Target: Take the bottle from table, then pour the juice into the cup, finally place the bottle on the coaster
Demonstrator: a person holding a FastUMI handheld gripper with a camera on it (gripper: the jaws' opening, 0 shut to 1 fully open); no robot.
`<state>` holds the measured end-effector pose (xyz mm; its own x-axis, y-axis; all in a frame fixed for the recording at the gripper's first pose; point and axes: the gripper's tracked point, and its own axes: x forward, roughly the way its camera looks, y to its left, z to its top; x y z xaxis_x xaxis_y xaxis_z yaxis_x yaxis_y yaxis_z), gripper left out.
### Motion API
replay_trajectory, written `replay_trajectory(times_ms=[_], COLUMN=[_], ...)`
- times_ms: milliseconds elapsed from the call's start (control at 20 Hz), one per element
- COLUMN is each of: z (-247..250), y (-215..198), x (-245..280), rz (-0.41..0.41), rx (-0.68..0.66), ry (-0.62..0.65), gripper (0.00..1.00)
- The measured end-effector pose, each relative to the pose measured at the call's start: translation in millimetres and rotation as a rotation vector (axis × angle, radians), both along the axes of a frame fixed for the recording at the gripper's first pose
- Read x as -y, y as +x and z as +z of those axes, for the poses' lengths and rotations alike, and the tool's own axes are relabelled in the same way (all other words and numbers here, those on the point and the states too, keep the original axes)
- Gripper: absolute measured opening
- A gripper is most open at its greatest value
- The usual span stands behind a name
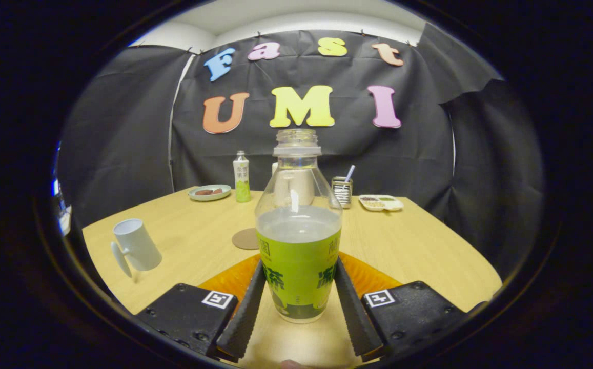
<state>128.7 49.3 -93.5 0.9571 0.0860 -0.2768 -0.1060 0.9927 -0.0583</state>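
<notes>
Gripper (299, 307) clamps the uncapped, half-full bottle (299, 241); white cup (135, 249) stands well apart.

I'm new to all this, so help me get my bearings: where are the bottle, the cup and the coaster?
bottle (299, 256): gripper view, green label, between the fingers.
cup (136, 250): gripper view, white side wall.
coaster (245, 239): gripper view, brown top, beyond the fingers.

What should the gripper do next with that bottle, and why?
Probably close the fingers and lift. The open bottle stands on the table between them, both pads close at its label, though firm pressure isn't clear. The cup waits off to the left.
</notes>
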Motion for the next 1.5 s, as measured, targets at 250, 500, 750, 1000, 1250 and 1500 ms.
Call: replay_trajectory(times_ms=[250, 500, 750, 1000, 1250, 1500], z=[16, 21, 30, 27, 32, 40], y=[7, 19, 27, 39, 50, 54], x=[-20, -36, -62, -83, -105, -128], rz=[0.067, 0.108, 0.147, 0.167, 0.176, 0.173], rx=[0.026, 0.013, 0.068, 0.106, 0.181, 0.251], ry=[-0.212, -0.45, -0.704, -0.863, -1.045, -1.184], gripper=[0.78, 0.78, 0.78, 0.78, 0.78, 0.78])
